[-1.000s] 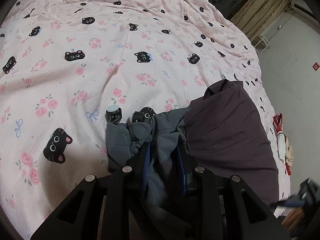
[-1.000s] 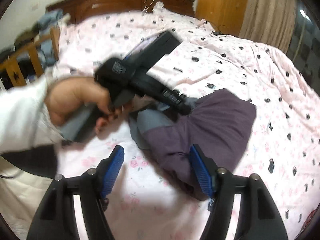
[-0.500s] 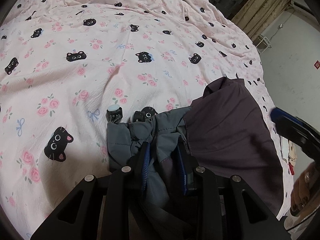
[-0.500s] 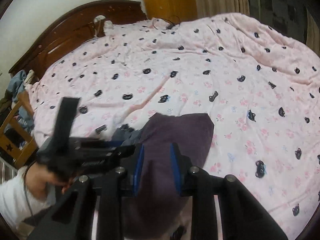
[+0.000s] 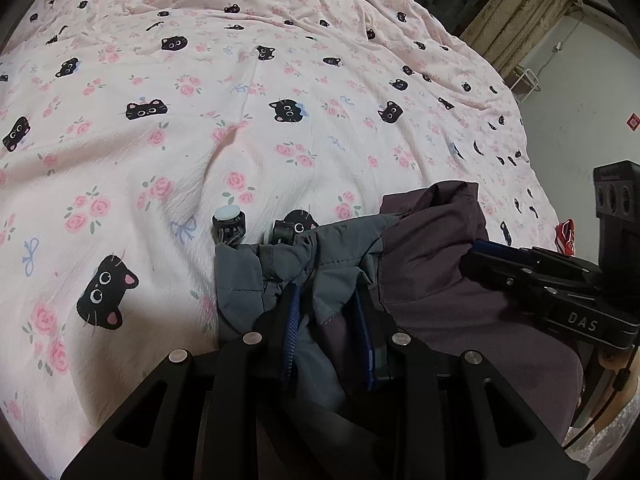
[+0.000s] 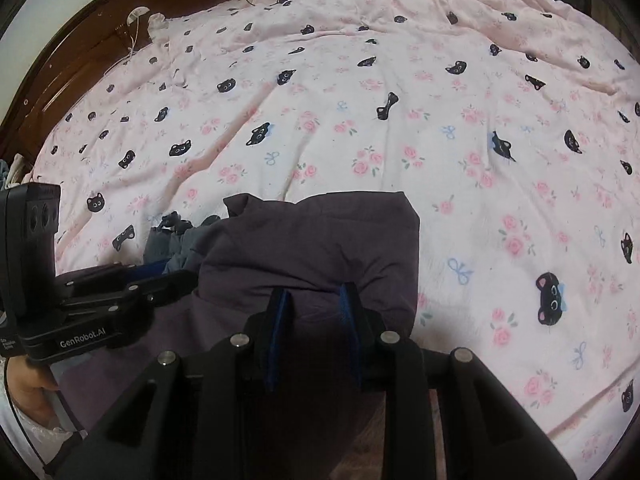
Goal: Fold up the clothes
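A grey and purple garment (image 5: pixel 432 264) lies bunched at the near edge of the pink cat-print bedspread (image 5: pixel 248 128). The left gripper (image 5: pixel 328 324), marked "GenRobot.AI", pinches its grey part narrowly. The right gripper (image 6: pixel 314 312), lettered "DAS", is clamped narrowly on a purple fold beside it.

Black hand-held gripper (image 6: pixel 314 300), blue pads (image 6: pixel 280 320), silver screws

Home bedroom. Bed (image 6: pixel 400 120) under pink cat-and-rose quilt (image 5: pixel 200 140) fills both views; dark wooden headboard (image 6: pixel 80 64) at 10 o'clock; curtain (image 5: pixel 516 20) at 1 o'clock; clothes heaped on wooden chair (image 6: pixel 10 168) at 9 o'clock.
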{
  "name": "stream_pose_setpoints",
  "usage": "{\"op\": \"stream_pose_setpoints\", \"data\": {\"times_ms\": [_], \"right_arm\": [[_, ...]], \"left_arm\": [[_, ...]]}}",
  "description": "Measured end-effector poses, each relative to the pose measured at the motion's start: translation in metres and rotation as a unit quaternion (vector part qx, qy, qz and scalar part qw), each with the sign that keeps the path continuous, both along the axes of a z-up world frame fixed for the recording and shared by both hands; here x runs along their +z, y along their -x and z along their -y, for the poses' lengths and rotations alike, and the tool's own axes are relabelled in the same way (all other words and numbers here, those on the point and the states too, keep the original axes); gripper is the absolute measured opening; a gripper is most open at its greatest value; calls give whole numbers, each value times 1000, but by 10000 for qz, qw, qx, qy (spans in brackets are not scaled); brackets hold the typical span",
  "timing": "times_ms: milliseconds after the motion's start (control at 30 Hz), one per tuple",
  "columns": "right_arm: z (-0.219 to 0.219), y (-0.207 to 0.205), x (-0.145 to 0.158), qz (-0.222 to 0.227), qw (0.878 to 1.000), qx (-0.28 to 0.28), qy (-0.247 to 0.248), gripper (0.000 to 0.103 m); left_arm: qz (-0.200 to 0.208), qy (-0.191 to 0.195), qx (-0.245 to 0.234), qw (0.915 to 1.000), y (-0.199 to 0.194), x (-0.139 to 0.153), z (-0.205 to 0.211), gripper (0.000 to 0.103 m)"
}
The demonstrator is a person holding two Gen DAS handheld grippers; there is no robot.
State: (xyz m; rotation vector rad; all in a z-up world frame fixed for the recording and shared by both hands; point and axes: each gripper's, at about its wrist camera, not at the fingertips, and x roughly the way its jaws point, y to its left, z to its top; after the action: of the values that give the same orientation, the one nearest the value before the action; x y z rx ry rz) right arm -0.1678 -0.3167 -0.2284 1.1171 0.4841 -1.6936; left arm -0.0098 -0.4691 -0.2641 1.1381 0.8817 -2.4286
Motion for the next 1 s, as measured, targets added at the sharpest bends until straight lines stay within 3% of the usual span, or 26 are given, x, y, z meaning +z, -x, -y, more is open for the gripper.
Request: {"op": "stream_pose_setpoints", "data": {"times_ms": [267, 400, 733, 1000], "right_arm": [[-36, -38, 57, -253, 9971, 273, 670, 31], [-58, -59, 72, -380, 9954, 508, 716, 31], [-70, -65, 48, -48, 9975, 594, 378, 31], [-68, -70, 21, -72, 9980, 618, 133, 31]], "left_arm": [[7, -48, 31, 10000, 0, 3, 1, 26], [9, -63, 25, 10000, 0, 4, 1, 26], [71, -71, 30, 9999, 1, 3, 2, 26], [78, -64, 32, 9999, 1, 2, 3, 26]]}}
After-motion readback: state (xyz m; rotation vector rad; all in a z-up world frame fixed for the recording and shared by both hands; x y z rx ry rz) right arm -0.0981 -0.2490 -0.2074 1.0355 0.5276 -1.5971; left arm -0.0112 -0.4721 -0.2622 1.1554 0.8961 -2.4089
